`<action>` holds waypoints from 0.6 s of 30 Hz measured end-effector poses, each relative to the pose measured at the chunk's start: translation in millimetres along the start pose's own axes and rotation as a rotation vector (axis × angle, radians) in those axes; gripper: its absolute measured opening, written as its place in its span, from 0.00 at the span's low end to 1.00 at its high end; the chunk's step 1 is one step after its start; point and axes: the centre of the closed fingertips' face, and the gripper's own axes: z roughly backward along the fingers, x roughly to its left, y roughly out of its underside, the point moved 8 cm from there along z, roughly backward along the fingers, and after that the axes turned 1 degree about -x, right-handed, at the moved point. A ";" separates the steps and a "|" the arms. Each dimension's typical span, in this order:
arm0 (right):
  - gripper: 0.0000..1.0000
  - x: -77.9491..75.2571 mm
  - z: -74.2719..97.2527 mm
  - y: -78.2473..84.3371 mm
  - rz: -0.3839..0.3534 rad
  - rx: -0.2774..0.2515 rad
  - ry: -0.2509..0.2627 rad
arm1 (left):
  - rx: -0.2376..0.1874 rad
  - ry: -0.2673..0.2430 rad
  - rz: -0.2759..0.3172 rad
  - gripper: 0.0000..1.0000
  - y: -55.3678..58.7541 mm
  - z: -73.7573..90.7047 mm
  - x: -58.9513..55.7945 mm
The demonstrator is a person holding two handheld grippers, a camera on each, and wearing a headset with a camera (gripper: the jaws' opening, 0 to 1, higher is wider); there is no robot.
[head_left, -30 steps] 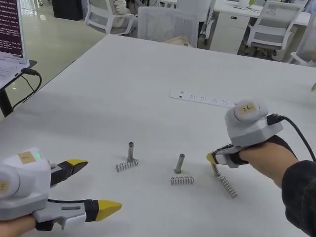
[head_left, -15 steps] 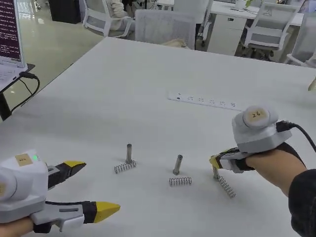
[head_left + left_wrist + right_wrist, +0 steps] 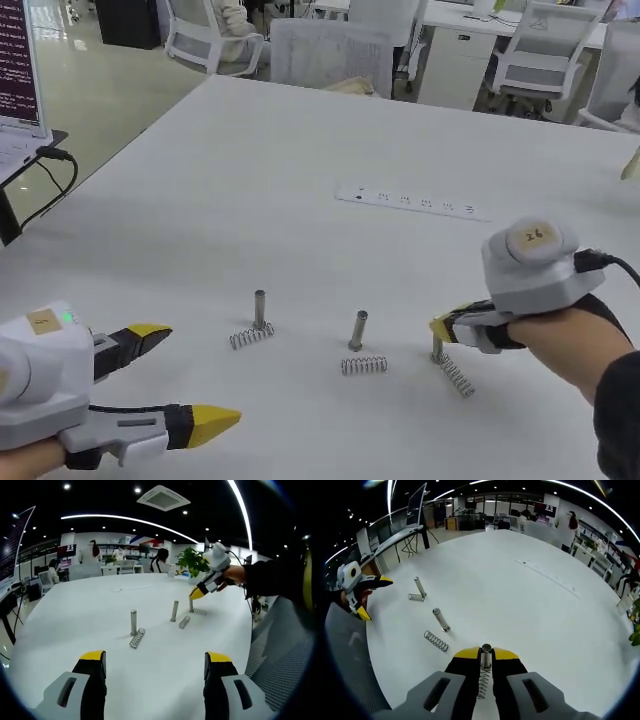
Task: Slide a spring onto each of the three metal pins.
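While the left gripper (image 3: 183, 378) is hanging wide open above the white table (image 3: 300, 180) in the head view, the right gripper (image 3: 441, 326) is clasping the right pin (image 3: 437, 349), the right spring (image 3: 458, 376) lying at its base. In the left gripper view, the left pin (image 3: 133, 622) and middle pin (image 3: 174, 611) are standing upright, the left spring (image 3: 137, 637) and middle spring (image 3: 184, 622) lying flat beside them. In the right gripper view, the 2 jaws are squeezing the right pin's top.
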 end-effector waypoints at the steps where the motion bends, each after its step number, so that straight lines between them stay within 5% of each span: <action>1: 0.05 0.1 0.4 0.6 0.001 -0.003 -0.001 | 0.001 0.000 0.000 0.77 0.1 0.0 0.1; 18: 0.05 -3.3 3.4 5.8 -0.009 -0.040 -0.007 | 0.006 0.003 -0.003 0.77 0.2 -0.5 -0.5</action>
